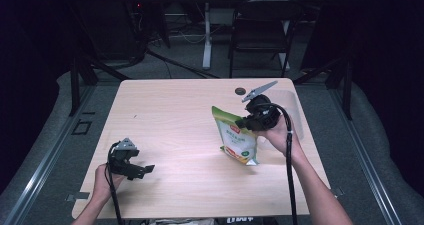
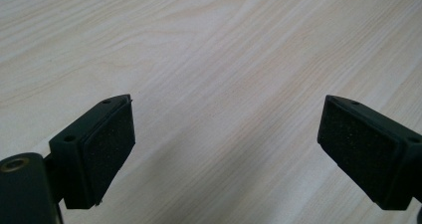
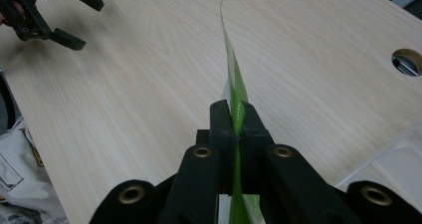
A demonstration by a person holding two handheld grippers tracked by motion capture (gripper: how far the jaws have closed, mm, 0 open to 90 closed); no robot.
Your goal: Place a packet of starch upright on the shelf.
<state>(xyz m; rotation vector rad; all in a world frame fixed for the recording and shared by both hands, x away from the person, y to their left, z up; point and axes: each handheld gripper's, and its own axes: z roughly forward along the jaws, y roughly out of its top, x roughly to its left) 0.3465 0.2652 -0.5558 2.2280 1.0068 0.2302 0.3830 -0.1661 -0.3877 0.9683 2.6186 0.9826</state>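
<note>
Gripping a green-and-white pouch (image 1: 236,135) by its upper right edge, the right gripper (image 1: 246,122) has its jaws clamped tight on the thin sealed film; the right gripper view shows the green pouch edge (image 3: 238,92) pinched between the two black pads and running away from the camera, edge-on. In the high view the pouch stands roughly upright at the right-centre of the wooden table (image 1: 170,125), leaning a little, its bottom corner at or just above the tabletop; cannot tell if it touches. Printed front faces the person; label text too small to read. Pouch looks closed along the top, contents hidden. Just right of the pouch lies a clear plastic container (image 1: 287,105) on the table's right side, partly behind the right hand (image 1: 278,134); a corner of it shows pale in the right gripper view (image 3: 393,167); whether anything is inside cannot be told. A round cable hole (image 1: 240,91) sits near the table's far edge. Left gripper (image 1: 134,169) is held low near the table's front left corner, well apart from the pouch, jaws spread wide with nothing between them; the left gripper view shows bare wood grain between the two pads (image 2: 107,152).
</note>
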